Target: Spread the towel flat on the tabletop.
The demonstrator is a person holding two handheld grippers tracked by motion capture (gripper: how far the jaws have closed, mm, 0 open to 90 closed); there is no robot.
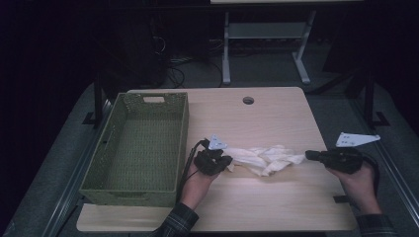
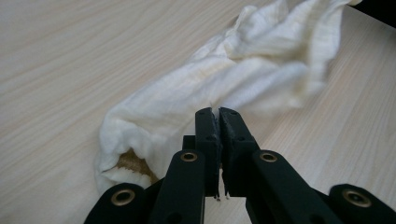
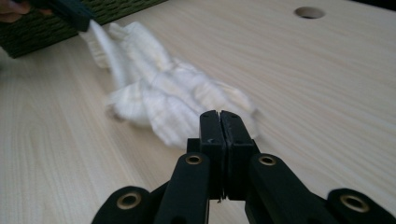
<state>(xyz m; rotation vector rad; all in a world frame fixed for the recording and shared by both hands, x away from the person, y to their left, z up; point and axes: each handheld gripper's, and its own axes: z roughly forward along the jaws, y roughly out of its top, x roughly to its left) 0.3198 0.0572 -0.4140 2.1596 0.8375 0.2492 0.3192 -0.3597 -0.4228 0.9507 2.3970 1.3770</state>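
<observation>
While we stretch the cream cloth (image 1: 262,159) across the table (image 1: 276,113) beside the green basket (image 1: 141,148), our left gripper (image 1: 228,162) pinches its near end, wrist level. Along the left gripper's (image 2: 219,112) jaws, they meet with fabric bunched against them. Our right gripper (image 3: 219,114) is closed and empty, short of the cloth's other end.

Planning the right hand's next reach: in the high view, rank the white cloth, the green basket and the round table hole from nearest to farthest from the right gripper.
1. White cloth: just left of the right gripper.
2. Round table hole: up-left, at the far edge.
3. Green basket: far left side.
</observation>
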